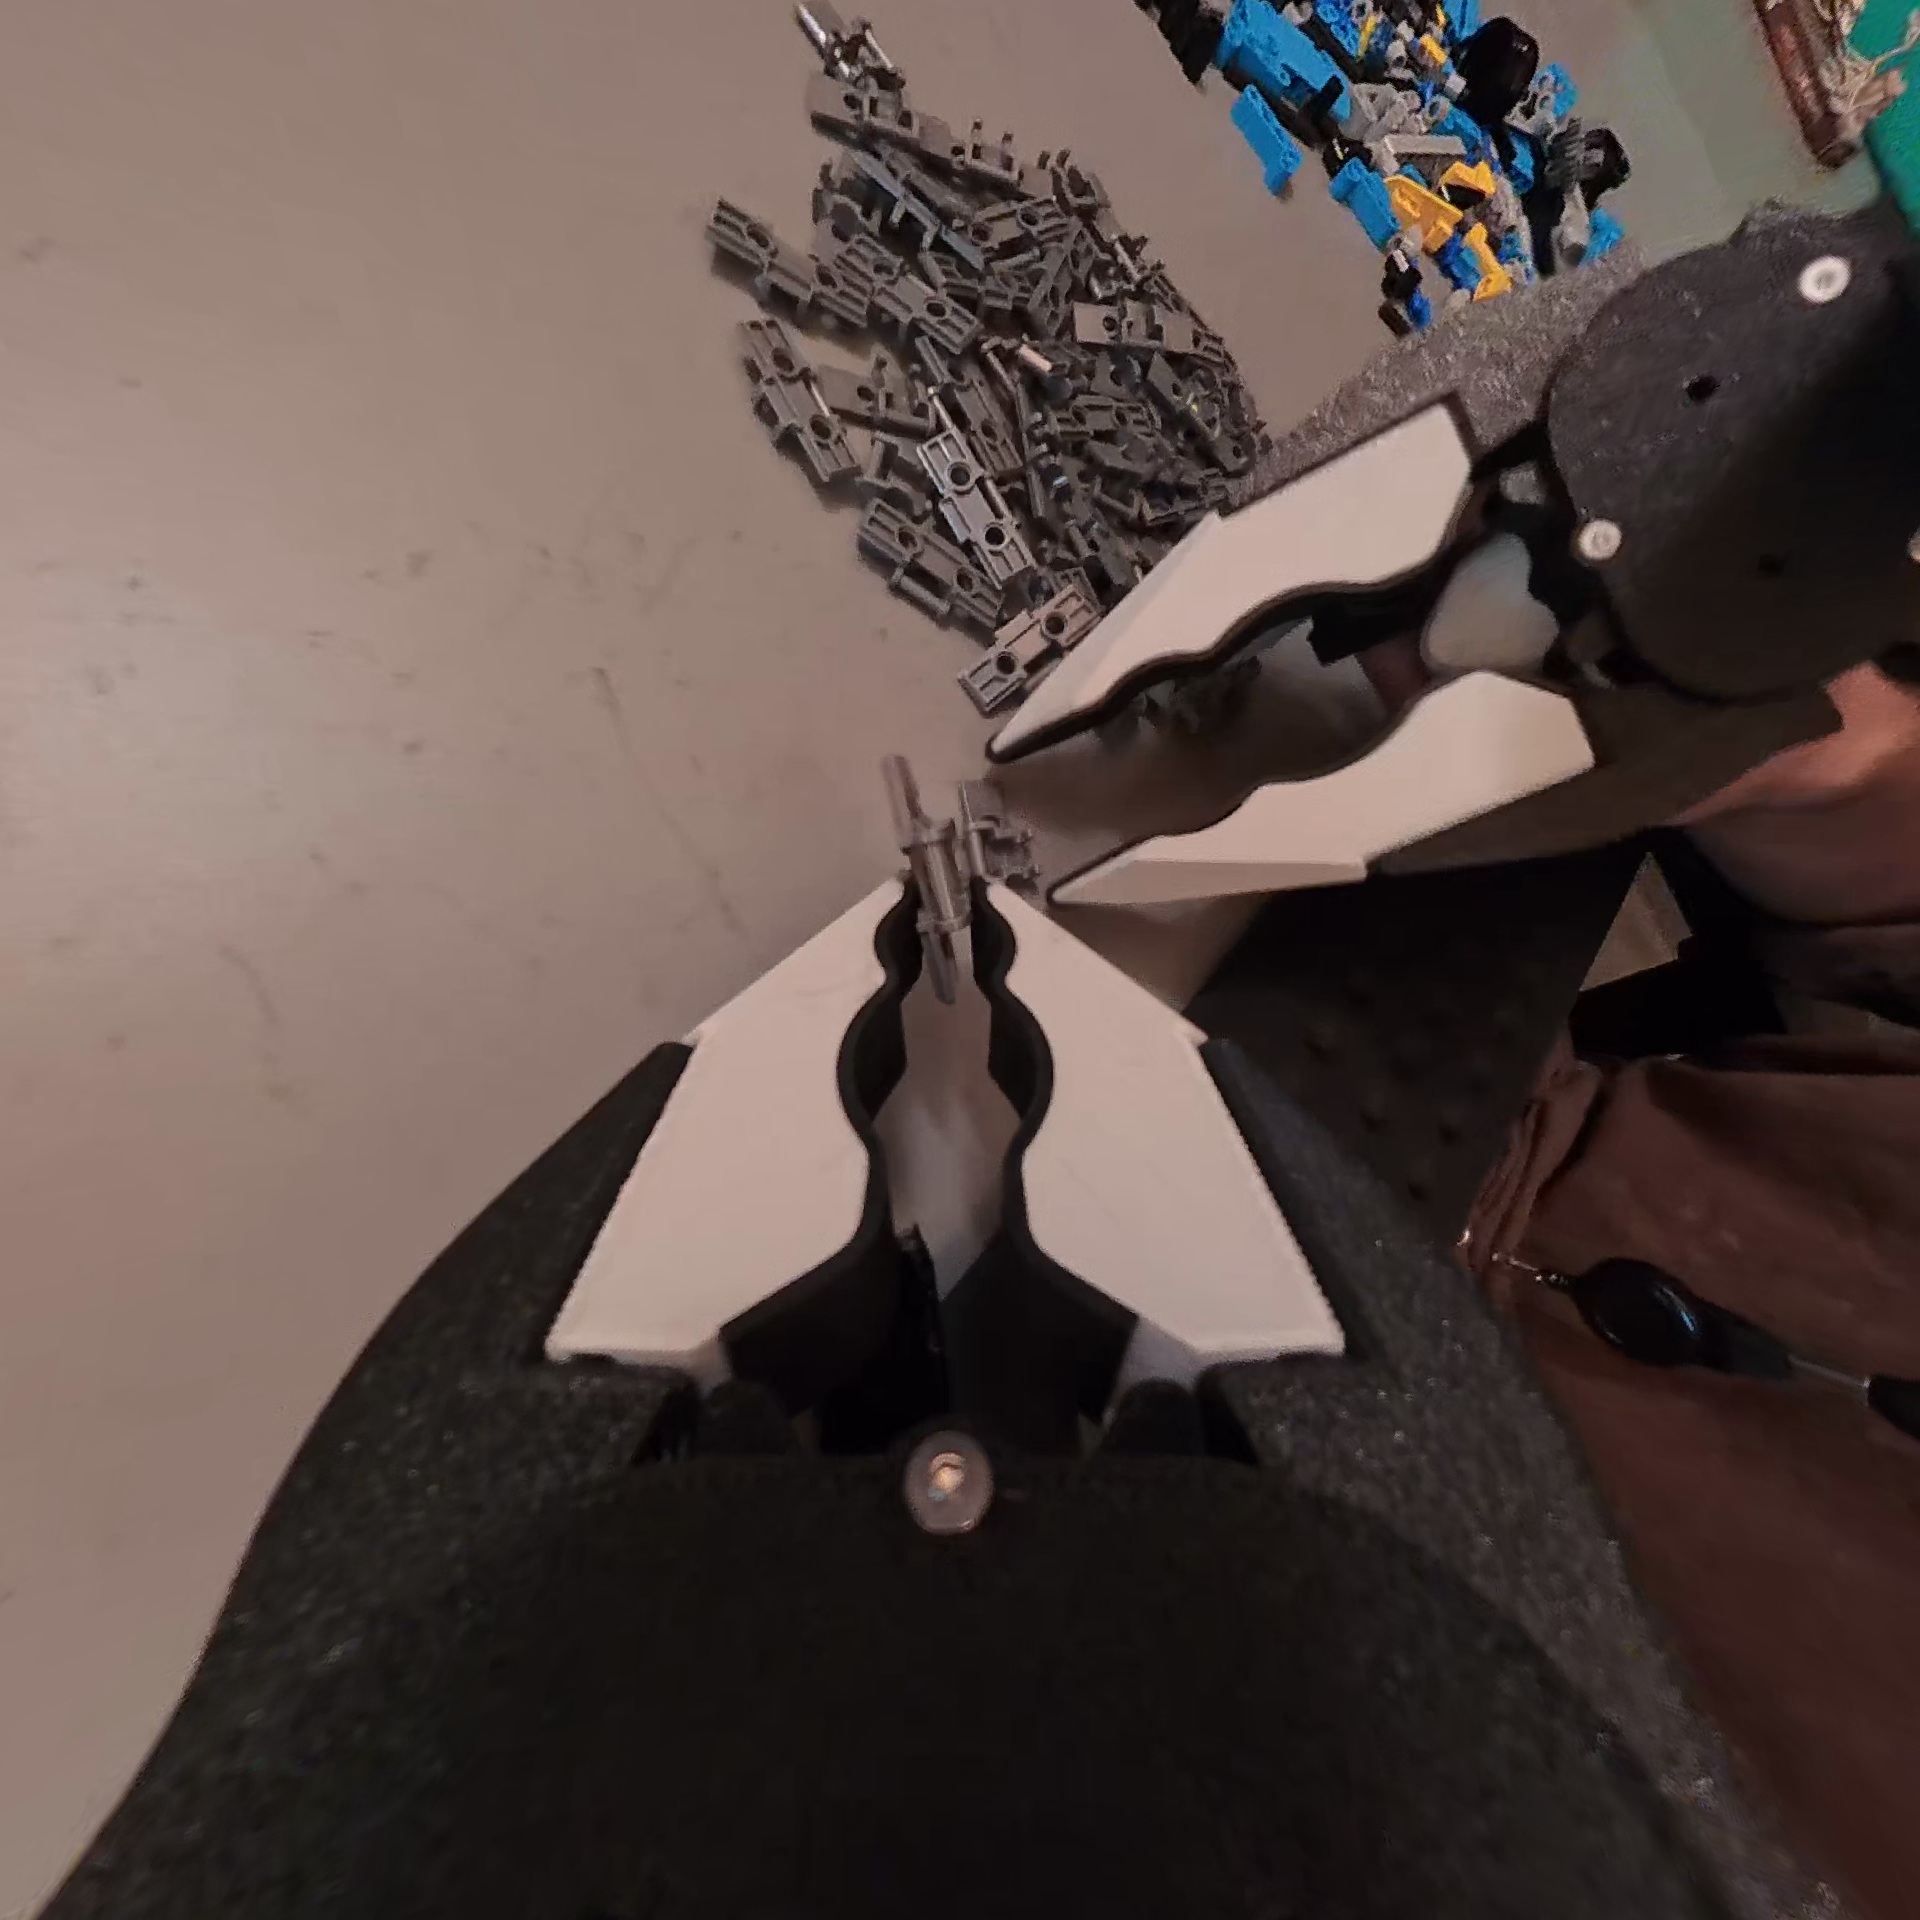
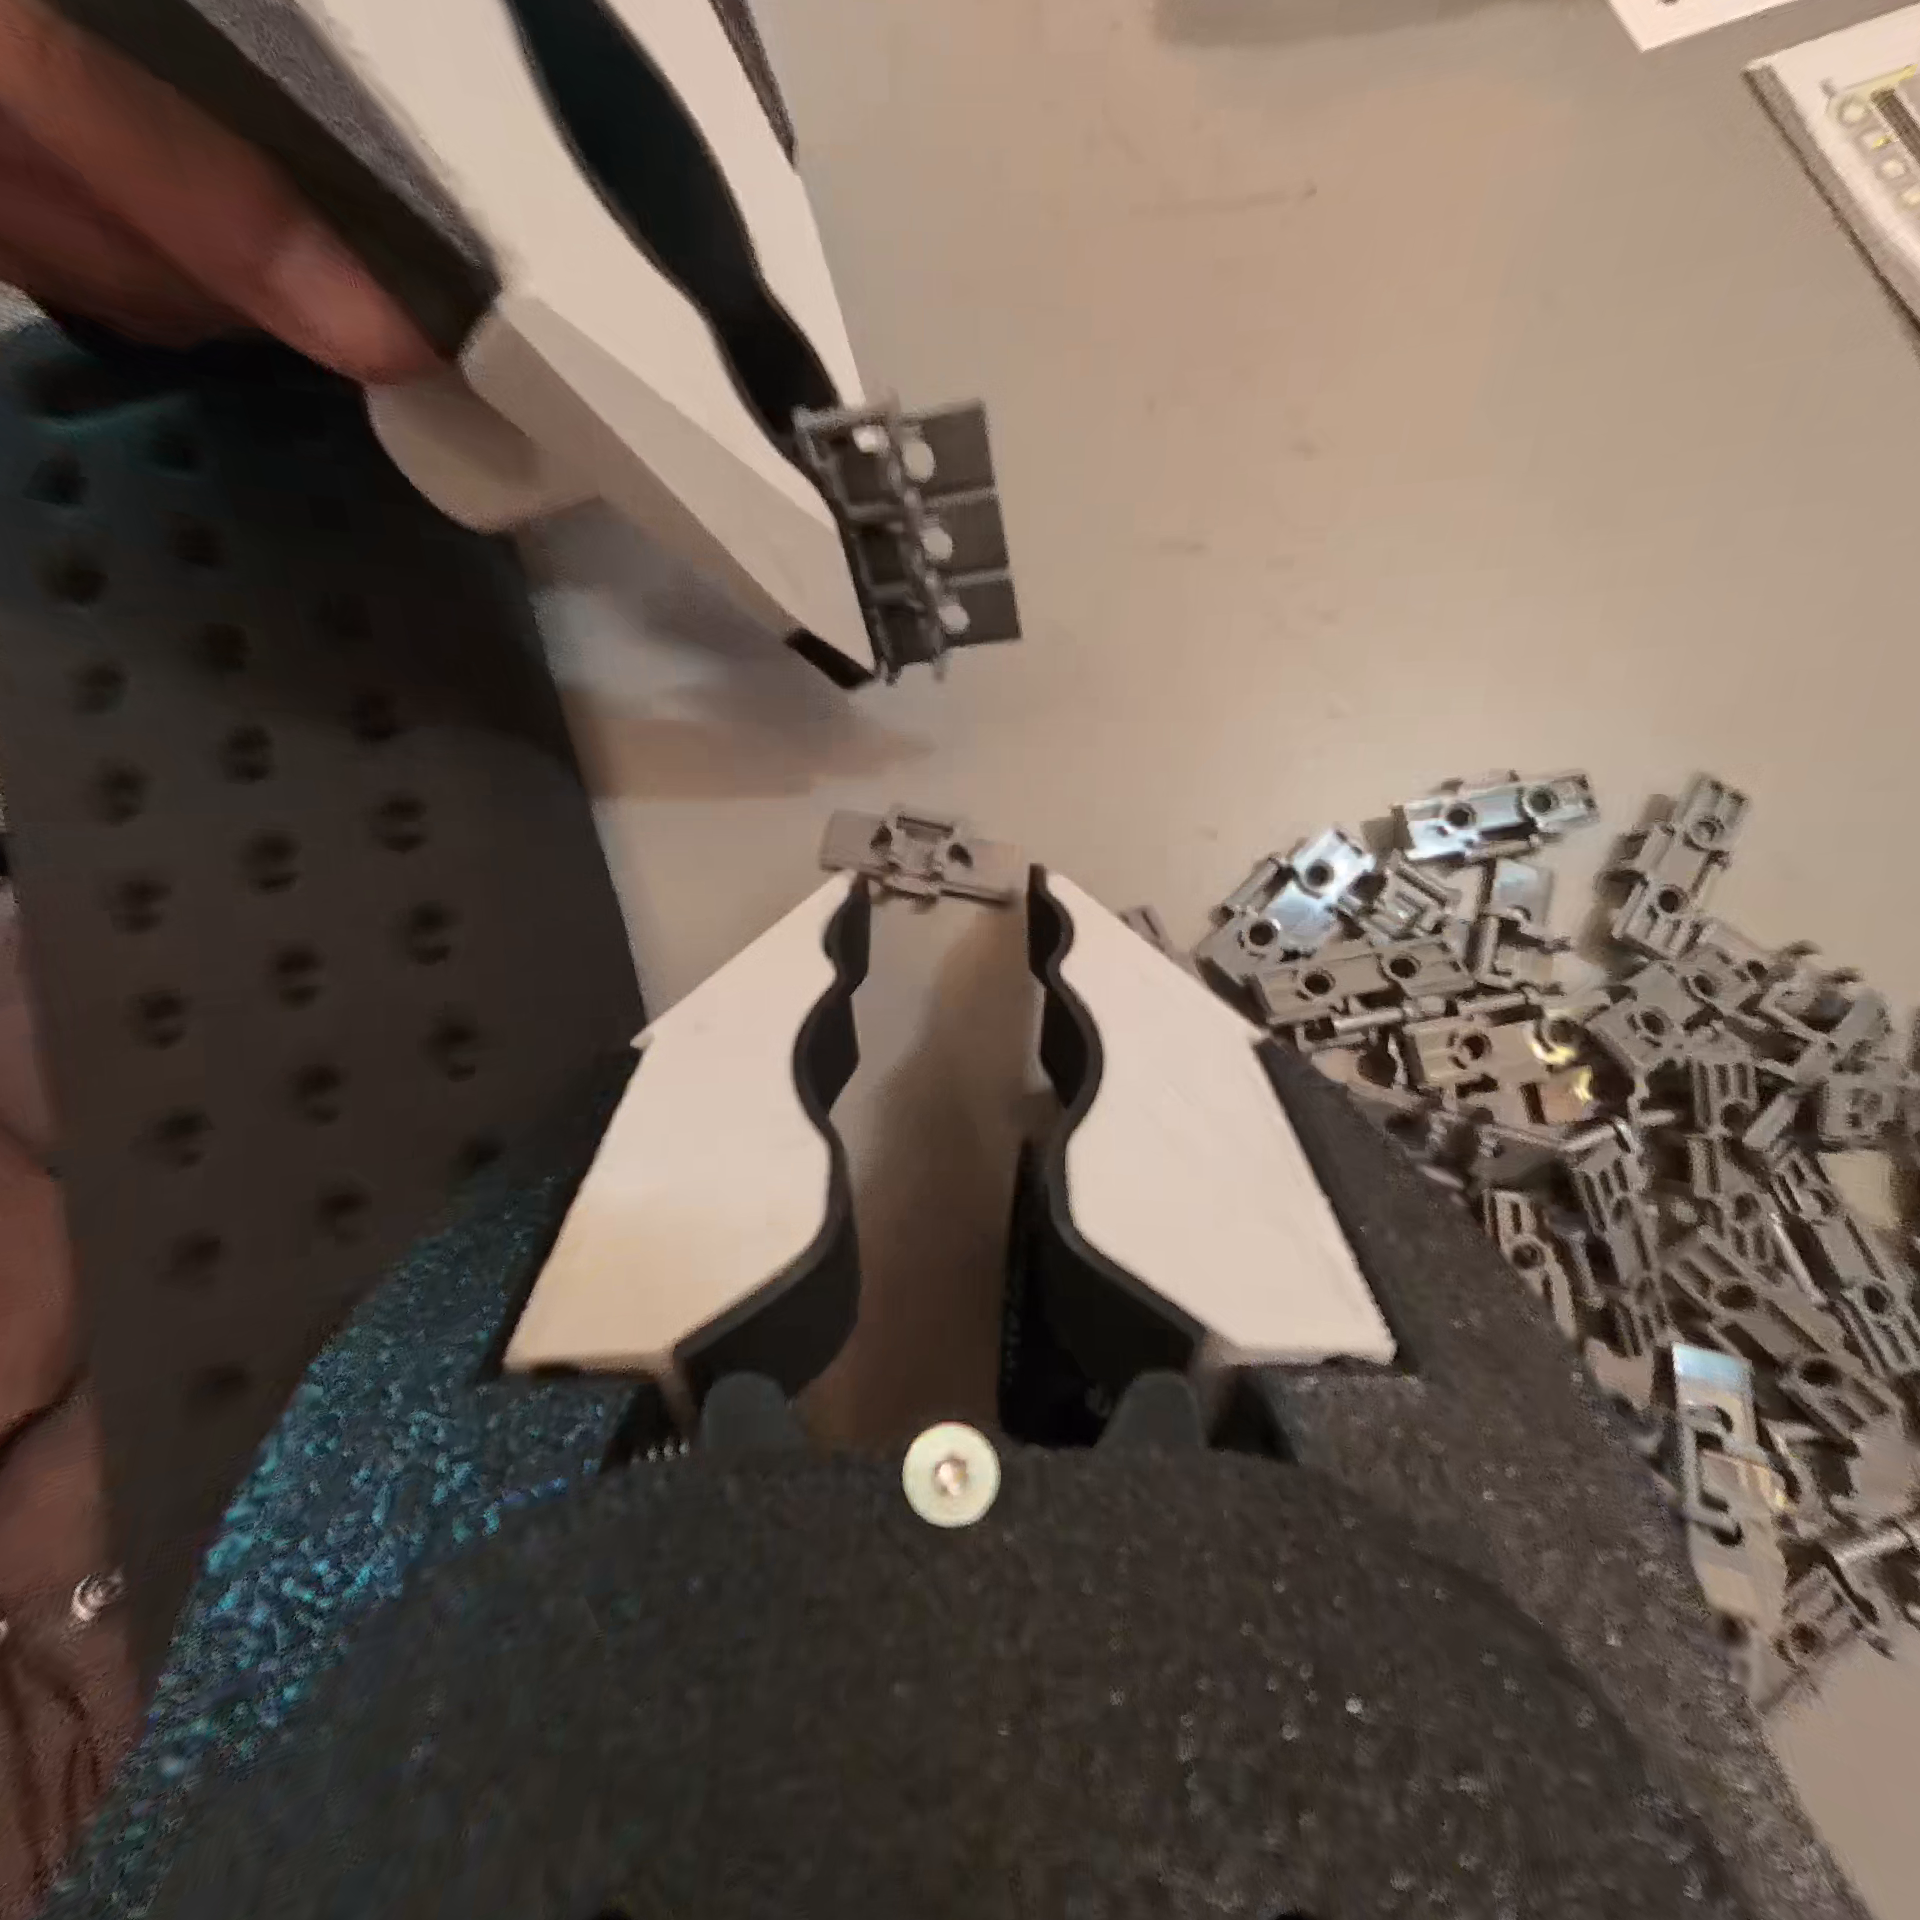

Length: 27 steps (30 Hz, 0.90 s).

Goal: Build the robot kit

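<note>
Links (image 2: 909,540), joined in a short strip, sit clamped in the left claw (image 1: 940,914). Right claw (image 2: 940,894) hangs parted over one loose link (image 2: 920,862) on the counter (image 2: 1351,468), beside the pile (image 2: 1610,1122).

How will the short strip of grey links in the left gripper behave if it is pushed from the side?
The strip of grey links looks jointed, three segments clipped together, so it would probably bend at the joints rather than stay stiff. It seems small, thin plastic, likely light. The left gripper pinches only one edge, so a side push may swing or twist it out of the fingers.
</note>
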Available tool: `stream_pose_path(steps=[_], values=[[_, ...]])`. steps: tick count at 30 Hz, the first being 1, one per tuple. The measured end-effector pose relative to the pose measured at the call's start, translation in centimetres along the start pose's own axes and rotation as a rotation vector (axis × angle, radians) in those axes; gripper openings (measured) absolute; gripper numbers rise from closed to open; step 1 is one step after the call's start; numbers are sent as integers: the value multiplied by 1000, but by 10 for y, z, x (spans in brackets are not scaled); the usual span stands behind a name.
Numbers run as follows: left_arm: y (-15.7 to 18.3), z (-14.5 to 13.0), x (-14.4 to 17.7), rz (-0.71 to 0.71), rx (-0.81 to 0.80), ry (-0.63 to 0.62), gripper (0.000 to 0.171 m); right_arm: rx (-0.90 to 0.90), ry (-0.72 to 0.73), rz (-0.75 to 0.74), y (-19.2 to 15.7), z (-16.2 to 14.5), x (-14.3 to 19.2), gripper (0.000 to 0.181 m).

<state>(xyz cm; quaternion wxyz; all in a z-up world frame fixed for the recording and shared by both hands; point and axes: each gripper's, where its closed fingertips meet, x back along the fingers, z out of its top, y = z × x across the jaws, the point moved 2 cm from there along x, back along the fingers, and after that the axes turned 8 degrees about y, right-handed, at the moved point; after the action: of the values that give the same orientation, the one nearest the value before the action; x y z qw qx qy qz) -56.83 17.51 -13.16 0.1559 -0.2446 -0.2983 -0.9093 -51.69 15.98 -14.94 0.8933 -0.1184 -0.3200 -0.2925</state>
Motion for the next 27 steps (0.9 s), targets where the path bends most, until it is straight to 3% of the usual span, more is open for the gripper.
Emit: stream_pose_path(steps=[7,9,11,14,17,19,22,27], values=[[-1,8,8,-61,79,75,8,18,-26,18,-8,4,-10,26],[3,10,10,-99,112,102,8,77,-31,44,-12,5,-10,14],[6,11,12,-132,152,136,8,176,-33,18,-11,6,-8,13],[13,14,16,-154,140,181,8,362,25,-46,-6,18,12,13],[25,14,20,-169,93,192,8,517,93,-31,-22,34,46,13],[32,10,20,-170,70,186,8,525,41,114,-50,22,68,13],[47,3,20,-181,16,180,8,503,-78,302,-78,-19,98,13],[74,-6,12,-204,-82,141,8,471,-152,351,-70,-62,106,18]])
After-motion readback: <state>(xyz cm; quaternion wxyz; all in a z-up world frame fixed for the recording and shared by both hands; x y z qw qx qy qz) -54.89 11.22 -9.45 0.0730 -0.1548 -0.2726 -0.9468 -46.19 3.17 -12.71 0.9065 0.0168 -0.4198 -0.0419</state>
